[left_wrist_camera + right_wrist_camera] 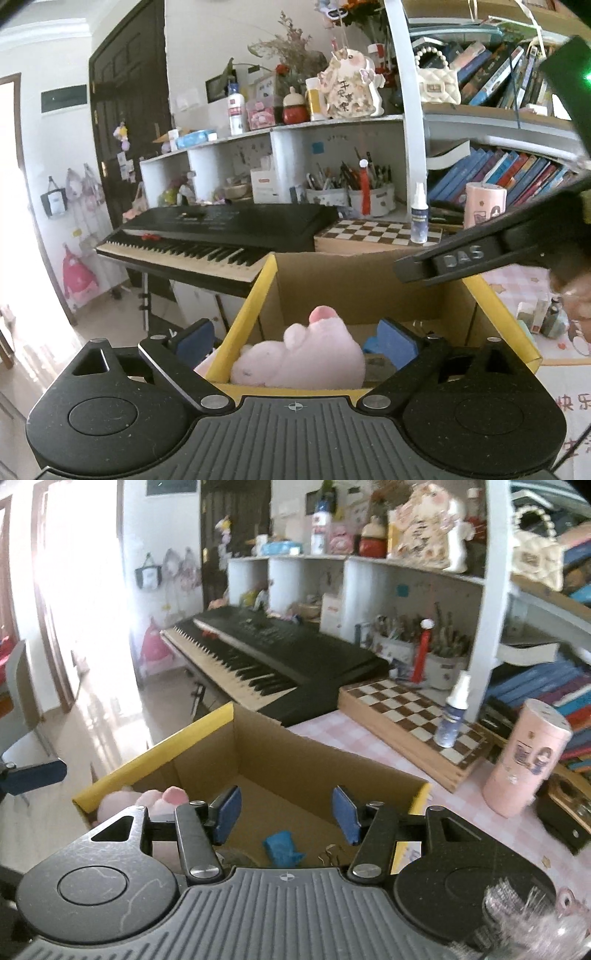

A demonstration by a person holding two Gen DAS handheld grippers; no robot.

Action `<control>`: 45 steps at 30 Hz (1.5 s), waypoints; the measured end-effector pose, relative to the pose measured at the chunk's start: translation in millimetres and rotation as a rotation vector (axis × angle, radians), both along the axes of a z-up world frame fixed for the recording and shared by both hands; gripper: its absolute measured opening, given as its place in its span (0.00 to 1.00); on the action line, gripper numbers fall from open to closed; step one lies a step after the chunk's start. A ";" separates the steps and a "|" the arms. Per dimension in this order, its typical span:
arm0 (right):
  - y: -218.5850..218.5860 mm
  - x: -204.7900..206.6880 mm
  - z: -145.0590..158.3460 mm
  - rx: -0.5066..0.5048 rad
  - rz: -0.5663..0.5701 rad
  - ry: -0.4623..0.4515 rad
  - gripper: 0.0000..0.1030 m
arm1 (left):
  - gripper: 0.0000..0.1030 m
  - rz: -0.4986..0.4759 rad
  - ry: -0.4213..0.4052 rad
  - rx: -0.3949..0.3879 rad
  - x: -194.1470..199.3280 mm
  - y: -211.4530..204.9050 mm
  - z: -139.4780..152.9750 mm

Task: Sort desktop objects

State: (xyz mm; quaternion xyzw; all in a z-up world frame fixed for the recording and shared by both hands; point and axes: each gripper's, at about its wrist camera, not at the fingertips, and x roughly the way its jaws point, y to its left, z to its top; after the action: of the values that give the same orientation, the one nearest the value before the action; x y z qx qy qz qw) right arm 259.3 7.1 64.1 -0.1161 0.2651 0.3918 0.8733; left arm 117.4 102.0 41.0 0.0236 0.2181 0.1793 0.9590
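Pink plush toy (299, 354) lengthwise across cardboard box (354, 284), snout up

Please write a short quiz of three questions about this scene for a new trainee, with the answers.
1. True or false: the pink plush toy lies inside the yellow-edged cardboard box.
2. On what does the small white-and-blue spray bottle stand?
3. The right gripper jaws hold: A) the toy, B) a pen, C) nothing.

Key: 1 true. 2 the wooden chessboard. 3 C.
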 end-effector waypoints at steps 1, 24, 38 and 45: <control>-5.0 -5.0 1.3 0.005 -0.014 -0.001 0.51 | 0.94 -0.003 -0.005 -0.008 -2.6 1.0 0.7; -75.1 -133.3 -27.8 0.054 -0.369 0.015 0.55 | 0.94 -0.016 0.028 -0.102 -88.8 4.6 -16.5; -79.5 -217.4 -61.1 0.001 -0.399 0.065 0.63 | 0.95 -0.051 0.102 -0.102 -147.2 -3.2 -30.7; -72.7 -244.4 -64.9 -0.007 -0.367 0.059 0.67 | 0.96 -0.062 0.118 -0.101 -163.6 -3.6 -33.3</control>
State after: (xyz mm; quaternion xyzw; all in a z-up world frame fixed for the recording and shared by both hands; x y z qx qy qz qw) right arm 14.9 -65.6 -0.8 -0.0574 0.3088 0.2283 0.9215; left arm -46.1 98.4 7.8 -0.0073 0.2823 0.1365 0.9495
